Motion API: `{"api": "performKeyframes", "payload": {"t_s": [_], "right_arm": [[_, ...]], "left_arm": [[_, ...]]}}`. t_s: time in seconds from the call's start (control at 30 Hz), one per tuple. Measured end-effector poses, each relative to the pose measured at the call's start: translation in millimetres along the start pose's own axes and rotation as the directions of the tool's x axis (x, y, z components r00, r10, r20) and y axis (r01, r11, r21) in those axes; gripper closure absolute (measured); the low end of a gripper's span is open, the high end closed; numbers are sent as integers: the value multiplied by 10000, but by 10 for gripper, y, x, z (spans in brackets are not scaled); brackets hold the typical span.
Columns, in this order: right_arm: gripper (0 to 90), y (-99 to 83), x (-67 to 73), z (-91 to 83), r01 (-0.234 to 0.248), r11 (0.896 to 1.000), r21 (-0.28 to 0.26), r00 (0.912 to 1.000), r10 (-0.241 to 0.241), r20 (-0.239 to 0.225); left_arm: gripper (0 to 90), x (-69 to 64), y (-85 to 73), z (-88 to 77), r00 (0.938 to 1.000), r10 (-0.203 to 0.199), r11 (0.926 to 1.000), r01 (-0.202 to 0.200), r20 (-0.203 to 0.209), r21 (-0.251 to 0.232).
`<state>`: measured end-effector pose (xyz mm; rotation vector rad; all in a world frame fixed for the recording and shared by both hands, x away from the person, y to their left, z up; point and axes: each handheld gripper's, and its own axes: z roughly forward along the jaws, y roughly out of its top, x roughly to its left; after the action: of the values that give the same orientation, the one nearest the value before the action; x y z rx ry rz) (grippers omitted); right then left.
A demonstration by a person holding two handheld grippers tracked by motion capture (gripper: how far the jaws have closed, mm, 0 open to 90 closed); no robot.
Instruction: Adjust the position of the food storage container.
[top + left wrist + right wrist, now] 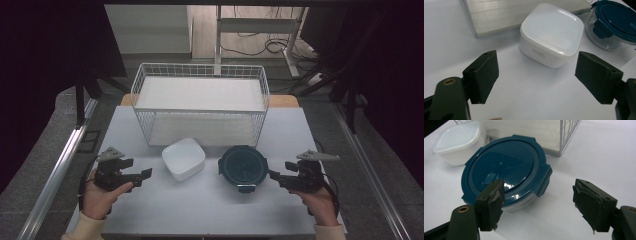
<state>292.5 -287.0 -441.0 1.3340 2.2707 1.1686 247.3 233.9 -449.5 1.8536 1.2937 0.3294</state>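
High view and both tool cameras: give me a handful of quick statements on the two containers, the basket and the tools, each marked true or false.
1. The white container sits left of the round container with the blue lid. True.
2. The round container is inside the wire basket. False: it stands on the table, in front of the basket.
3. The left tool stands open with nothing between its jaws. True.
4. The right tool is clamped on the blue lid. False: it is open, just short of the container.
5. The white container is lidless. False: its lid is on.
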Motion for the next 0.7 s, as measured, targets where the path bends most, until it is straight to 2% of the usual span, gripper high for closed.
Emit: {"api": "performKeyframes", "payload": {"t_s": [0.37, 0.53, 0.6, 0.67, 0.7], "right_arm": [[310, -1, -26, 5, -57, 9998, 178, 10000, 56, 42], [385, 98, -75, 25, -155, 9996, 253, 9997, 150, 202], [433, 198, -97, 78, -65, 9980, 637, 9996, 48, 278], [448, 240, -102, 97, -93, 9971, 758, 9997, 75, 239], [483, 327, -120, 141, -42, 9960, 892, 9995, 14, 312]], "left_arm": [[187, -20, 24, -22, 10000, 41, 10000, -41, 67, -33], [187, -8, 21, -23, 9999, 29, 10000, -28, 144, -34], [187, 9, 22, -18, 9998, 44, 10000, -44, 210, -5], [187, 37, 22, -10, 9997, -14, 10000, 14, 230, 12], [187, 54, 23, -9, 9997, -4, 10000, 4, 235, 30]]}}
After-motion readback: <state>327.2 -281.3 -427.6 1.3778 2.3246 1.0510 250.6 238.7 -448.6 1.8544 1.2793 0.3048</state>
